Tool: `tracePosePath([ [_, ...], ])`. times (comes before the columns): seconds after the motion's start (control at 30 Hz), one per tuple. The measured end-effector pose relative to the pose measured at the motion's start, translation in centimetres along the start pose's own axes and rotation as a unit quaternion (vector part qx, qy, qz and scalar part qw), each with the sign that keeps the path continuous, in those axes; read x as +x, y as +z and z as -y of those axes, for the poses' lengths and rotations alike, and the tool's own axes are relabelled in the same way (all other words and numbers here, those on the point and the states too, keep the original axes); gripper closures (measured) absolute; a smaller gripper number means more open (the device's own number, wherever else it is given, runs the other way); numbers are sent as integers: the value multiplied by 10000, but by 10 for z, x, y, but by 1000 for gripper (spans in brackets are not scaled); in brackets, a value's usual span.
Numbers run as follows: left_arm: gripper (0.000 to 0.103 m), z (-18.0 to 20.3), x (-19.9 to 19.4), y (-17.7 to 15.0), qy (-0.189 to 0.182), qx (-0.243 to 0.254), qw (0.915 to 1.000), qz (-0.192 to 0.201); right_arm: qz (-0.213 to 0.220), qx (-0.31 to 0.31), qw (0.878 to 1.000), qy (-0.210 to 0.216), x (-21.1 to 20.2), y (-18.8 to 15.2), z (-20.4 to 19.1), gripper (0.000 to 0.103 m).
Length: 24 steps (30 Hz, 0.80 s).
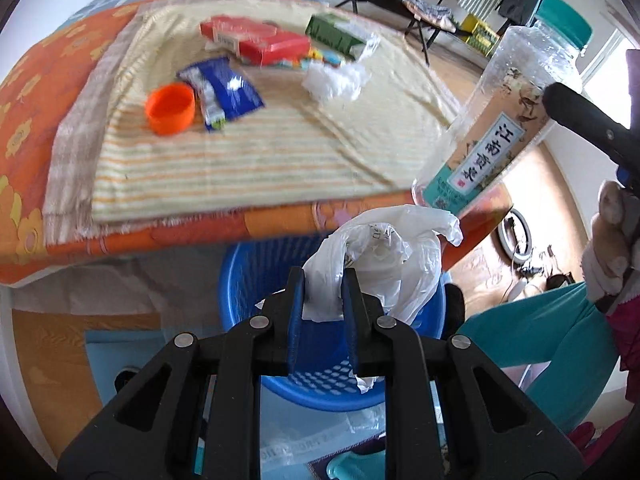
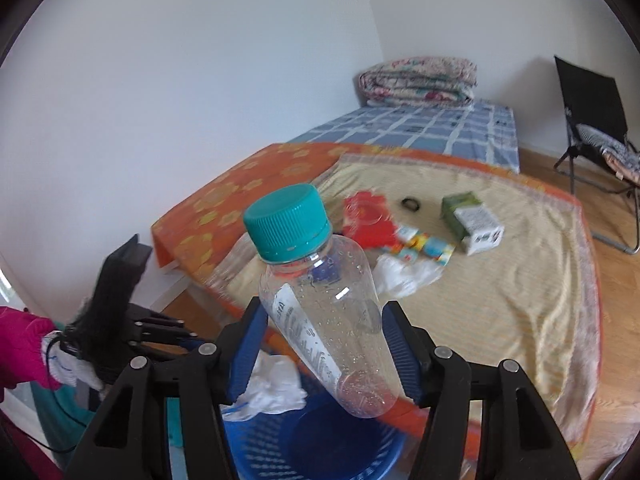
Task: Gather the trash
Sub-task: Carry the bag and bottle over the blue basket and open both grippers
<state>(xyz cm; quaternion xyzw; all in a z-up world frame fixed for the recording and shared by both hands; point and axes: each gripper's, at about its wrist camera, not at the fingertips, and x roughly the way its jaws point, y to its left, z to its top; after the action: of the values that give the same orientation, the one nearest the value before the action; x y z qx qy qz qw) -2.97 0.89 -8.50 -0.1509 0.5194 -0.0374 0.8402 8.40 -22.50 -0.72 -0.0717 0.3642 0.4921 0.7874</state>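
My left gripper (image 1: 323, 280) is shut on a crumpled white plastic bag (image 1: 384, 256), held over the blue mesh trash basket (image 1: 256, 276). My right gripper (image 2: 324, 320) is shut on a clear plastic bottle (image 2: 320, 312) with a teal cap (image 2: 286, 226), tilted above the basket (image 2: 280, 448); the bottle also shows in the left wrist view (image 1: 500, 120). The bag also shows in the right wrist view (image 2: 272, 392). On the bed's striped cloth lie an orange cap (image 1: 171, 108), a blue wrapper (image 1: 230, 92), a red box (image 1: 256, 40), a green carton (image 1: 336, 36) and a white tissue (image 1: 334, 80).
The bed (image 2: 224, 200) carries an orange flowered sheet and a folded quilt (image 2: 418, 80) at the far end. A black folding chair (image 2: 592, 120) stands on the wood floor to the right. A small black ring (image 2: 411, 204) lies on the cloth. A white wall is at left.
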Motion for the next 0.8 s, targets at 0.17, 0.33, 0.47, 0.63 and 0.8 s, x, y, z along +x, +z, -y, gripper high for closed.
tracePosePath([
  [0.17, 86, -5, 18, -13, 96, -26, 9994, -322, -363, 306, 9987, 169, 21, -23, 5, 42],
  [0.33, 86, -12, 33, -21, 190, -88, 9983, -543, -720, 375, 9966, 132, 42, -50, 6, 42],
  [0.47, 86, -15, 43, -25, 306, -113, 9972, -679, -984, 354, 9945, 38, 57, -70, 5, 42],
  [0.63, 86, -16, 50, -28, 393, -72, 9960, -794, -1308, 451, 9903, -95, 75, -89, 11, 42],
  [0.8, 74, -17, 55, -29, 474, -37, 9953, -843, -1588, 452, 9860, -243, 88, -104, 15, 41],
])
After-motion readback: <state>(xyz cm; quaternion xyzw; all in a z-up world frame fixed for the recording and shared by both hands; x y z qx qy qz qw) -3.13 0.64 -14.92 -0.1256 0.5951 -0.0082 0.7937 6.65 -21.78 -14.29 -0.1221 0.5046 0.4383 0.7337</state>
